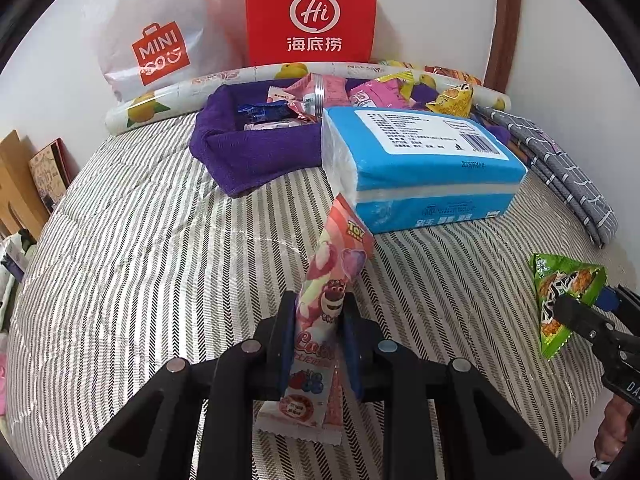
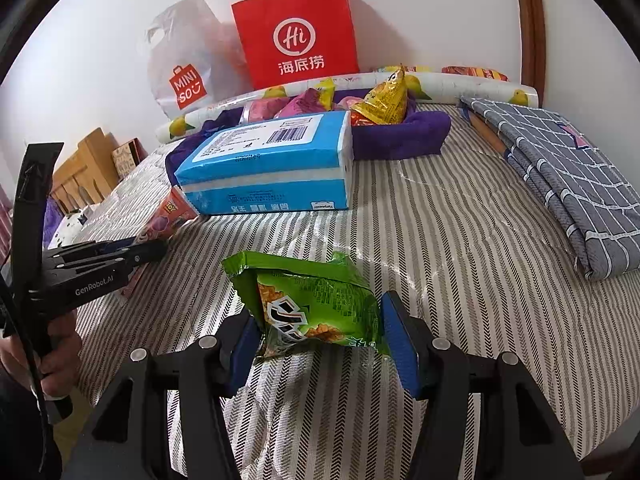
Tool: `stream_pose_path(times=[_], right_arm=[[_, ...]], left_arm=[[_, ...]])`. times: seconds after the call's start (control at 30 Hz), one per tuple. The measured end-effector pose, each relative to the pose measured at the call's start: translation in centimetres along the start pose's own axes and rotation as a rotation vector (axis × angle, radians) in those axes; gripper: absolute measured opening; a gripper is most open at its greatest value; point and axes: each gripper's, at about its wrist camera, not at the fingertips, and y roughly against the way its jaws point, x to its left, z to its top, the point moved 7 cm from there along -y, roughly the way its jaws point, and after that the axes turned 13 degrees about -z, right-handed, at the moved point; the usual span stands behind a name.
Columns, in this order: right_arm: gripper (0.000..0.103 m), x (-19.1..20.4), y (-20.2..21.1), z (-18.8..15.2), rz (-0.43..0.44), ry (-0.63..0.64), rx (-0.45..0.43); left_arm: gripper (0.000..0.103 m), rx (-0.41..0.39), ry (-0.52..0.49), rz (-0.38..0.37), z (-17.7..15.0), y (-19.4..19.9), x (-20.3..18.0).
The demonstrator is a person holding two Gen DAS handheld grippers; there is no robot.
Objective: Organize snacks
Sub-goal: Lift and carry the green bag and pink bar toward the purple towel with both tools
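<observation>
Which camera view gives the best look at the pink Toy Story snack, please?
The left wrist view: the pink Toy Story snack stands centred, pinched in the left gripper, print readable. The right wrist view shows only its far end beyond that gripper, beside the blue tissue pack.

The red bag (image 1: 311, 12) carries "Hi" in a circle above "海底捞". The white plastic bag (image 1: 160, 36) shows an orange "MINISO" logo. The pink snack (image 1: 324, 312) bears "TOY" on a yellow badge. The left gripper (image 2: 120, 254) reads "GenRobot.AI" along its side.
</observation>
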Motion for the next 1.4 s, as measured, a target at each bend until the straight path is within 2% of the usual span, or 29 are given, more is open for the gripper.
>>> stream_pose_path(times=[0.23, 0.53, 0.63, 0.77, 0.93, 1.23, 1.4], right_arm=[[0.056, -0.1, 0.0, 0.2, 0.011, -0.019, 0.029], [0.055, 0.6, 1.3, 1.0, 0.008, -0.017, 0.021], [0.055, 0.8, 1.8, 1.5, 0.017, -0.021, 0.014], [0.055, 1.2, 2.7, 2.3, 0.029, -0.023, -0.002], [0.055, 1.8, 3.5, 2.7, 0.041, -0.021, -0.018], [0.055, 1.9, 5.4, 3.9, 0.046, -0.045, -0.05], [0.055, 1.4, 6.4, 4.9, 0.035, -0.064, -0.067]], left_arm=[[0.021, -0.006, -0.045, 0.045, 0.0, 0.0, -0.5], [0.019, -0.017, 0.006, -0.019, 0.2, 0.3, 0.0], [0.019, -0.011, 0.004, 0.005, 0.1, 0.4, 0.1], [0.019, -0.018, 0.013, -0.01, 0.1, 1.5, -0.1], [0.019, -0.018, 0.071, -0.036, 0.1, 3.1, 0.5], [0.019, -0.057, 0.068, -0.012, 1.0, 5.9, 0.7], [0.019, -0.072, 0.069, -0.03, 1.9, 7.1, 0.0]])
